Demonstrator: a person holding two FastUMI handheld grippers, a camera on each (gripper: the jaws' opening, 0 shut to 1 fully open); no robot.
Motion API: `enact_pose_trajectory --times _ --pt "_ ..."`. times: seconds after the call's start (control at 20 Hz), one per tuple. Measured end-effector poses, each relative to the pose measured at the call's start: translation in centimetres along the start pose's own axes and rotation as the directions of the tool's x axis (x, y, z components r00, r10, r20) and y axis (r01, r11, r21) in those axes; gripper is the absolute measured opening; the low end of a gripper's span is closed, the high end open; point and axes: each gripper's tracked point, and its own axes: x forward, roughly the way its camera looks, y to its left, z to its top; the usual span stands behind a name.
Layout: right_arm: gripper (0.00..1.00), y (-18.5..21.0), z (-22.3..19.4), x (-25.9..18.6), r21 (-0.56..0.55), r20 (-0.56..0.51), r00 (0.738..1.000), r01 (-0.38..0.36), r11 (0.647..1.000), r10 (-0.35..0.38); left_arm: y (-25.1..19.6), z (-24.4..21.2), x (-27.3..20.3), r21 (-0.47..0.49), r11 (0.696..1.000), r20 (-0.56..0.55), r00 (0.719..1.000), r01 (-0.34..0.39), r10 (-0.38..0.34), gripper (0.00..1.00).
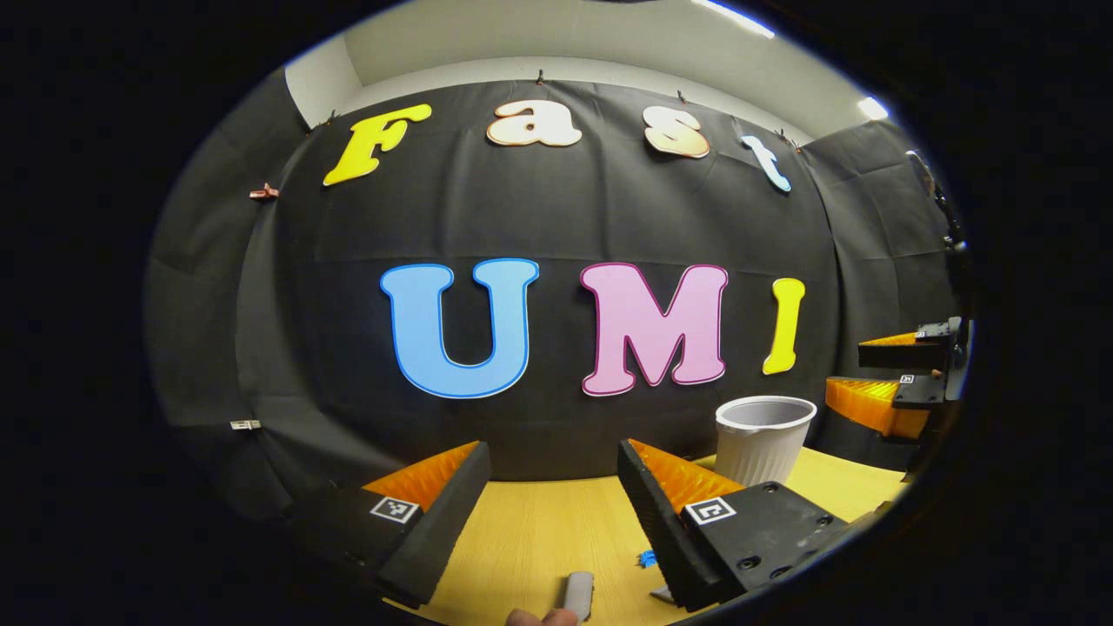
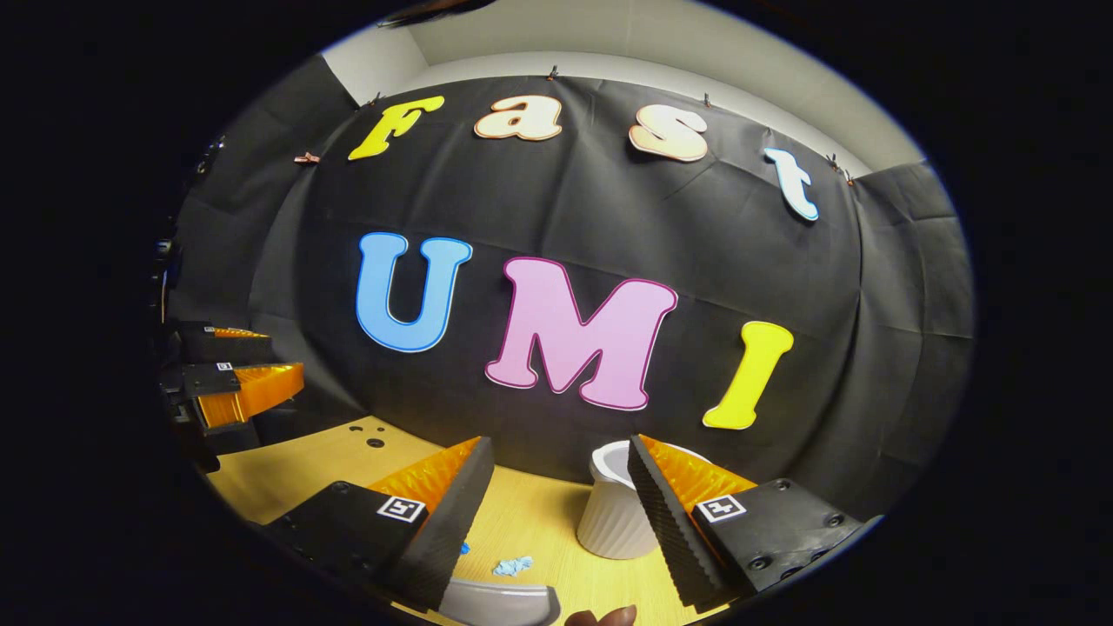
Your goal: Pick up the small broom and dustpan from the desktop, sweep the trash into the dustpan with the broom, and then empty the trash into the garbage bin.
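My left gripper hangs open above the wooden desktop, nothing between its fingers. Below it lies a grey rounded handle end, and a blue scrap of trash sits by the right finger. The white ribbed garbage bin stands to the right at the back. My right gripper is open too, over a grey curved plastic edge, either broom or dustpan, I cannot tell which. A blue trash scrap lies just beyond it. The bin stands partly behind its right finger.
Each gripper shows at the side of the other's view: the right gripper at the far right, the left gripper at the far left. The black booth wall rises right behind the desktop's far edge. Small holes mark the desktop's left part.
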Motion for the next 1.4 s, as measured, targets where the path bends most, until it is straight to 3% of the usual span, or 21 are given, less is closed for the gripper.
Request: enact_pose_trajectory --times 0.15,0.25,0.35,0.6,0.8,1.05,1.2,1.4 --pt "0.97 1.4 -2.8 -0.6 0.023 -0.092 0.992 -0.084 0.996 0.086 -0.3 -0.6 0.1 0.019 1.0 -0.02 1.0 0.017 -0.016 0.95" --pt "0.97 2.6 -6.6 -1.9 0.08 -0.219 0.962 -0.152 0.985 0.166 -0.4 -1.0 0.1 0.027 0.999 -0.028 0.999 0.027 -0.026 0.95" --pt "0.97 3.2 -11.1 -3.5 0.137 -0.367 0.905 -0.177 0.975 0.216 -0.3 -1.7 0.3 0.024 0.999 -0.046 0.999 0.028 -0.027 0.95" --pt "0.97 2.8 -20.3 -8.0 0.139 -0.647 0.735 -0.146 0.98 0.201 0.6 -3.6 0.5 0.013 1.0 -0.092 0.996 0.006 -0.005 0.95" --pt "0.97 4.9 -26.3 -11.3 0.2 -0.78 0.576 -0.138 0.97 0.243 1.4 -4.7 0.4 0.021 1.0 -0.114 0.993 -0.014 0.016 0.95" --pt "0.96 6.0 -32.6 -13.0 0.256 -0.87 0.412 -0.093 0.962 0.271 2.3 -5.0 0.3 0.033 0.999 -0.12 0.992 -0.023 0.027 0.94" --pt "0.94 7.3 -35.5 -13.5 0.267 -0.897 0.348 -0.066 0.961 0.273 2.9 -5.3 0.3 0.042 0.999 -0.12 0.992 -0.029 0.034 0.94" --pt "0.93 8.2 -37.2 -13.1 0.244 -0.92 0.294 -0.084 0.966 0.258 3.6 -5.9 0.2 0.045 0.998 -0.131 0.991 -0.032 0.037 0.95"
